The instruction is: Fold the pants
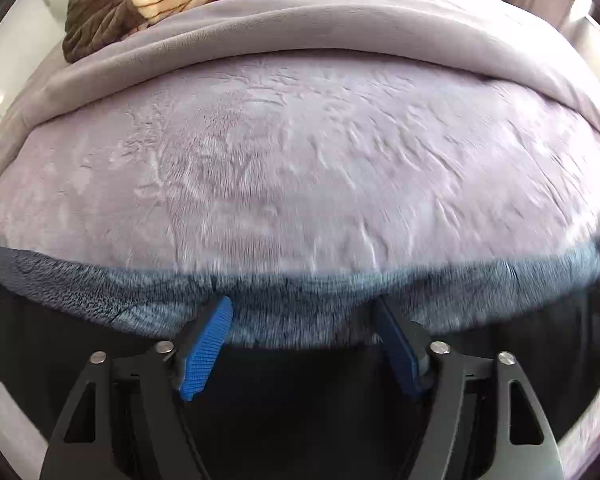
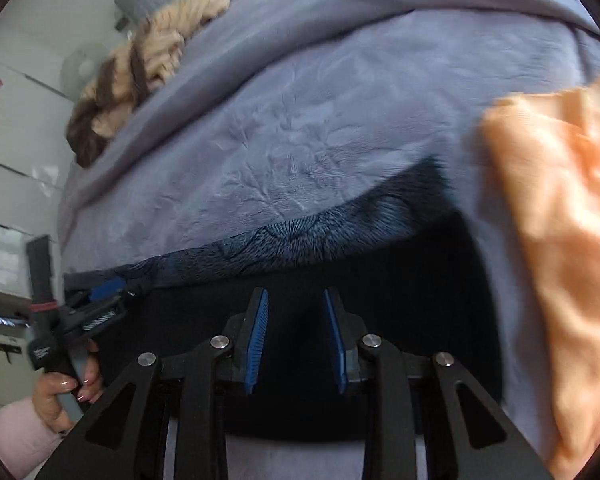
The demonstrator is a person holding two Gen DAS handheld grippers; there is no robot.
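Hand-held grippers over my dark pants (image 2: 340, 280) on the bed (image 1: 300, 160).
Left hand-held gripper (image 1: 304, 308) released; right hand-held gripper (image 2: 296, 300) released, nothing pinched.

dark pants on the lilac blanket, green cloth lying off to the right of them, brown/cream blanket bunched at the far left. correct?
One thing is off: the cloth to the right of the dark pants is orange, not green, as the right wrist view shows. The rest holds: the pants lie on the lilac blanket, and the brown and cream blanket is bunched at the far left.
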